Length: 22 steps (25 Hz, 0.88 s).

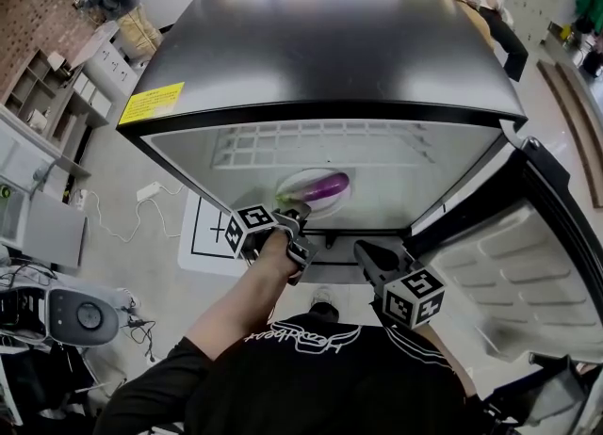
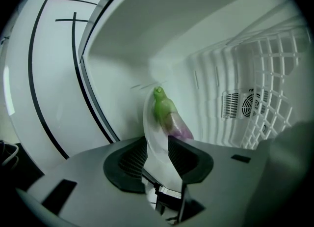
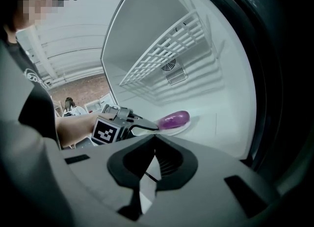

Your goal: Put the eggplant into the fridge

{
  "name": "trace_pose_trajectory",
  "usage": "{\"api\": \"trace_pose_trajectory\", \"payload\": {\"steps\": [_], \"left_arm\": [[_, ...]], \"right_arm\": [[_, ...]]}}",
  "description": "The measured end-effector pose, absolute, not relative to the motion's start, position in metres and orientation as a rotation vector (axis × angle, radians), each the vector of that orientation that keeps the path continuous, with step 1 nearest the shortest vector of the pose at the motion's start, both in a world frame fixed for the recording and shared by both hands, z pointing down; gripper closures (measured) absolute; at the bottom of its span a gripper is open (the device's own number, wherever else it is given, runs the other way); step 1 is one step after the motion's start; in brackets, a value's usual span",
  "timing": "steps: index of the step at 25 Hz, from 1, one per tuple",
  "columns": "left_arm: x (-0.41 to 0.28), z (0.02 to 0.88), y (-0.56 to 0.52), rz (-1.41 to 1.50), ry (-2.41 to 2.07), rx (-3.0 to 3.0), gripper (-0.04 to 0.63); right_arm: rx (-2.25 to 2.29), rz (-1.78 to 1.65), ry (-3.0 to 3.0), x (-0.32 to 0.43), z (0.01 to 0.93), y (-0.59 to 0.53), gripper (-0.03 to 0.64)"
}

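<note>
A purple eggplant (image 1: pixel 330 183) with a green stem lies on a white plate (image 1: pixel 294 185) on the floor of the open fridge (image 1: pixel 330 38). My left gripper (image 1: pixel 296 224) reaches in at the plate's near rim. In the left gripper view the plate (image 2: pixel 153 137) stands between the spread jaws of this gripper (image 2: pixel 157 150), and the eggplant (image 2: pixel 168 112) lies just beyond. The pads do not press on the rim. My right gripper (image 1: pixel 364 250) hangs at the fridge's front edge with its jaws together and nothing in them. From there I see the eggplant (image 3: pixel 174 119) and the left gripper (image 3: pixel 143 127).
A white wire shelf (image 1: pixel 311 146) hangs above the plate. The fridge door (image 1: pixel 528 264) stands open at the right. White cables (image 1: pixel 122 221) lie on the floor at the left, beside shelving (image 1: pixel 42 85). People stand behind the fridge (image 1: pixel 490 0).
</note>
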<state>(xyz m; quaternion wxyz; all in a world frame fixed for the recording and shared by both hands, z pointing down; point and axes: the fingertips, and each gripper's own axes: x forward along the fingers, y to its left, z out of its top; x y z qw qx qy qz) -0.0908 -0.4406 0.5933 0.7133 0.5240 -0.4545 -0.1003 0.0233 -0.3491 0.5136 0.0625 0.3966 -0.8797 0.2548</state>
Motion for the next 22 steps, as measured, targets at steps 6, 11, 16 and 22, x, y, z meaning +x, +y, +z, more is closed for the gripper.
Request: {"api": "trace_pose_trajectory", "payload": {"steps": [6, 11, 16, 22], "left_arm": [[-0.089, 0.594, -0.431, -0.182, -0.979, 1.195, 0.480], [-0.085, 0.593, -0.421, -0.163, -0.934, 1.242, 0.480], [-0.087, 0.593, -0.409, -0.191, -0.902, 1.234, 0.480], [-0.077, 0.576, -0.393, -0.277, -0.842, 1.294, 0.482]], "right_arm": [[1.178, 0.775, -2.664, 0.021, 0.514, -0.343, 0.609], [1.164, 0.773, -2.666, 0.021, 0.516, -0.339, 0.609], [1.151, 0.765, -2.669, 0.018, 0.513, -0.336, 0.611], [1.128, 0.752, -2.672, 0.020, 0.512, -0.327, 0.609]]}}
